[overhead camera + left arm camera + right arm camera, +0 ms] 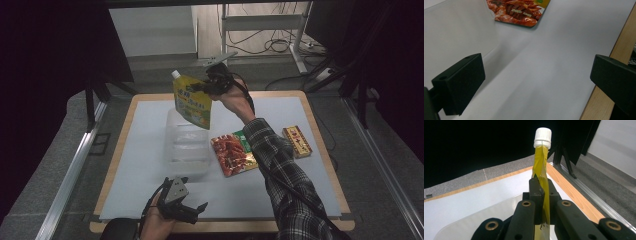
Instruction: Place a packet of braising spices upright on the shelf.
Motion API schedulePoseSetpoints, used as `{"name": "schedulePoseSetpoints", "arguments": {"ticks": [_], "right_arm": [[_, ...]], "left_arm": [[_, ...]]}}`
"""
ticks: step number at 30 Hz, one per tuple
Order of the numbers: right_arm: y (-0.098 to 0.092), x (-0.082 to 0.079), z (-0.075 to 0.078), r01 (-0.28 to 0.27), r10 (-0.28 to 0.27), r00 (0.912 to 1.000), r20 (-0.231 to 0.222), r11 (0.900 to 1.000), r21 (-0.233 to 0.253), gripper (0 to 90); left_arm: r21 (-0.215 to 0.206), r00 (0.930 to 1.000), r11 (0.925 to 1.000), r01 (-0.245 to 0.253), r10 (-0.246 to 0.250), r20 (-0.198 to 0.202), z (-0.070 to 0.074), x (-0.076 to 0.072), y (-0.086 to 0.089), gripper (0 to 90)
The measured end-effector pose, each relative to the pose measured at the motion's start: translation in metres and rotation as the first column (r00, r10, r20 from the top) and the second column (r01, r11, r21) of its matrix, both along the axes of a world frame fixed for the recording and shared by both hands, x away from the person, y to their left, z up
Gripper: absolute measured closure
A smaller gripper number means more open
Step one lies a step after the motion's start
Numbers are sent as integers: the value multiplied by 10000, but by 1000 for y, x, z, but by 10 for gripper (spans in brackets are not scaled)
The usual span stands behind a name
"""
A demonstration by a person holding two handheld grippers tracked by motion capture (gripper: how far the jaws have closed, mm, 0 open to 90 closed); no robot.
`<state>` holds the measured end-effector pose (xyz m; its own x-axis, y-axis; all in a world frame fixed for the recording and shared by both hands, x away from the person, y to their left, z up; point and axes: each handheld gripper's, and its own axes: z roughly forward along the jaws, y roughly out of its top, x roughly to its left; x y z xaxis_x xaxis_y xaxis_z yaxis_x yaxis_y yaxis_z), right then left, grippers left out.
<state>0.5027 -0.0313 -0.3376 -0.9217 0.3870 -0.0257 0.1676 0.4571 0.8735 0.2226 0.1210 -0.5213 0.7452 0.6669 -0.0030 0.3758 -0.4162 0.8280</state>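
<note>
One yellow, white-capped pouch, upright.

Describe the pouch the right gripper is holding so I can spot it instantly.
Above the clear plastic bin mid-table, the right gripper holds a yellow pouch aloft by its upper edge. Unlike the flat red snack packet and red box, it has a white screw cap.

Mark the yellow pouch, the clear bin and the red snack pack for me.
yellow pouch (193, 102), high view, printed front.
clear bin (186, 150), high view, near wall.
red snack pack (231, 155), high view, middle of its face.
</note>
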Motion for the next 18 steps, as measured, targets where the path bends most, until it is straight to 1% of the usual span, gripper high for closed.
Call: {"name": "schedulePoseSetpoints", "arguments": {"ticks": [3,4,5,6,9,11,18], "right_arm": [[6,3,-8,-61,61,9999,-82,10000,-3,878],[6,3,-8,-61,61,9999,-82,10000,-3,878],[9,4,-12,-109,109,9998,-195,9999,-46,878],[11,4,-14,-134,133,9998,-168,9999,-55,878],[14,4,-18,-105,102,9996,-266,9999,-137,878],[18,5,-23,-138,129,9995,-299,9994,-303,878],[22,8,-32,-182,165,9990,-415,9990,-405,877]], "left_arm": [[46,9999,9999,125,-125,-60,-1,0,-3,0],[46,9999,9999,125,-125,-60,-1,0,-3,0],[91,9999,9998,159,-159,-69,-1,-1,-3,0],[133,9998,9997,202,-202,-61,-2,-1,-4,0],[134,9998,9997,194,-193,-55,-2,-1,-4,0],[112,9998,9998,155,-154,-89,-1,-1,-3,0],[169,9996,9996,247,-245,-132,-2,-1,-5,0]]}}
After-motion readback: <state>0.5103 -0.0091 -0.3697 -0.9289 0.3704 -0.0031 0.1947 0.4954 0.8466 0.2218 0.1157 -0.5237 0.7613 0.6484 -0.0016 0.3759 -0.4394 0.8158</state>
